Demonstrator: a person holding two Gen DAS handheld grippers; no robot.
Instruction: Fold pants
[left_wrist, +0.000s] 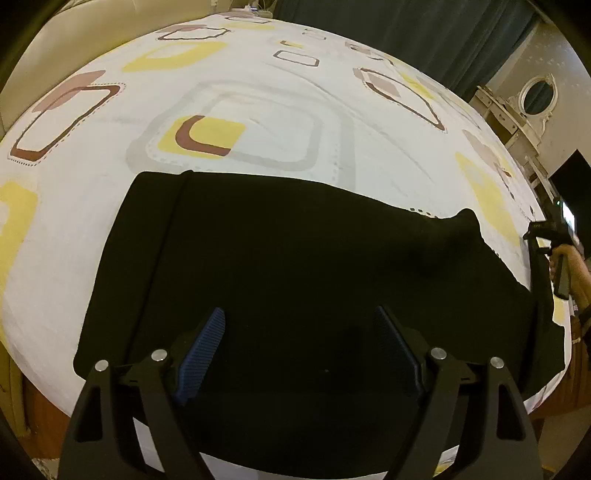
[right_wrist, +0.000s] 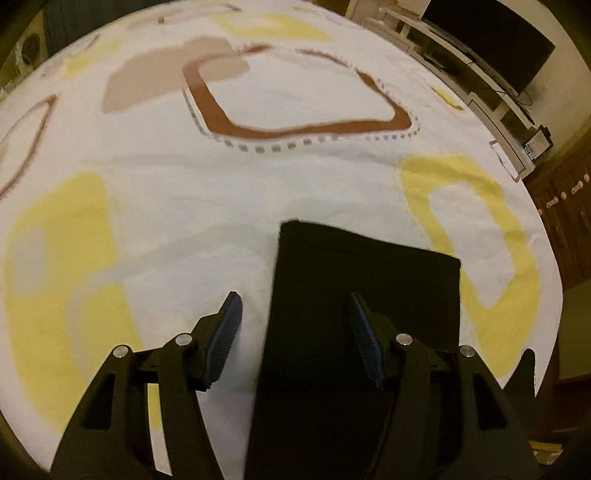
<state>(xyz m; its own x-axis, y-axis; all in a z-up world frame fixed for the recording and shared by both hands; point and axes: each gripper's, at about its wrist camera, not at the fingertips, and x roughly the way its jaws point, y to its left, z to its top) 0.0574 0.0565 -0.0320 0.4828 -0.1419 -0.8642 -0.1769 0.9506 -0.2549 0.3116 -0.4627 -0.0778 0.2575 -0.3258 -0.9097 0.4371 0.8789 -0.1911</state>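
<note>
Black pants (left_wrist: 295, 266) lie flat on a bed with a white patterned sheet (left_wrist: 258, 110). In the left wrist view the waistband end is at the left and the legs run right. My left gripper (left_wrist: 301, 317) is open and empty, hovering over the pants' near edge. In the right wrist view a leg end of the pants (right_wrist: 362, 280) lies flat with a square hem. My right gripper (right_wrist: 293, 301) is open and empty above it, its left finger over the sheet (right_wrist: 221, 184). The right gripper also shows at the left wrist view's right edge (left_wrist: 543, 240).
A dark curtain (left_wrist: 424, 33) and a white dresser with an oval mirror (left_wrist: 535, 96) stand beyond the bed. A white shelf unit and a dark screen (right_wrist: 491, 40) are at the right. The bed's near edge drops to a wooden floor.
</note>
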